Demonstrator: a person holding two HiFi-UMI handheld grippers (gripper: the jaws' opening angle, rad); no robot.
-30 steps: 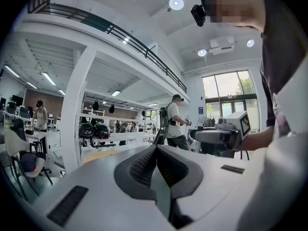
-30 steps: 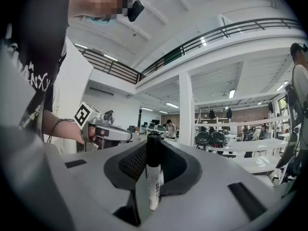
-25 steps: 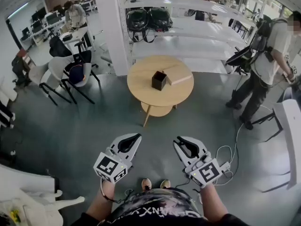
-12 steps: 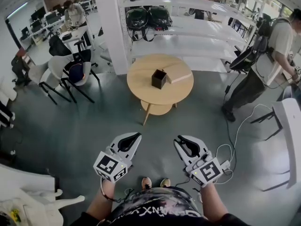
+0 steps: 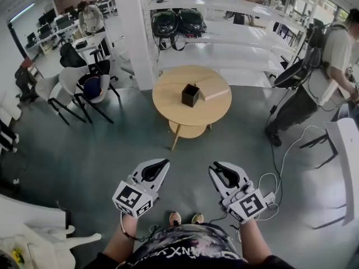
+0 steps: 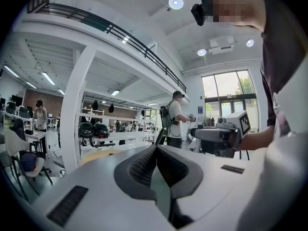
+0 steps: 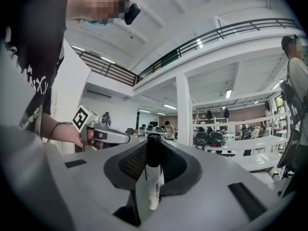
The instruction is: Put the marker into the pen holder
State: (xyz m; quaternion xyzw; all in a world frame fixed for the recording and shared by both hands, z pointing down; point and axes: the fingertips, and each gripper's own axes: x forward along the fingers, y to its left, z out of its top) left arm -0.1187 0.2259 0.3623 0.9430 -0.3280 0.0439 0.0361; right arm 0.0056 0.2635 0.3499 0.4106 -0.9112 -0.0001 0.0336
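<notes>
The black pen holder (image 5: pixel 190 94) stands near the middle of a round wooden table (image 5: pixel 168 102), a few steps ahead of me. Both grippers hang low in front of my body, far short of the table. My right gripper (image 5: pixel 217 167) is shut on a marker (image 7: pixel 153 186) with a white barrel and a black cap, which stands upright between its pads in the right gripper view. My left gripper (image 5: pixel 161 163) is shut with nothing in it; its jaws meet in the left gripper view (image 6: pixel 155 150). Each gripper shows in the other's view.
A flat wooden box (image 5: pixel 212 89) lies beside the holder. A person with a backpack (image 5: pixel 322 66) stands at the right, with cables (image 5: pixel 280 167) trailing over the floor. There are chairs (image 5: pixel 78 86) at the left, a white pillar (image 5: pixel 134 27), long white benches (image 5: pixel 224 52) behind the table, and a white table (image 5: pixel 345 161) at the right.
Both grippers have stayed almost still, and the marker is held as before. The person at the right has shifted stance and stepped a little.
</notes>
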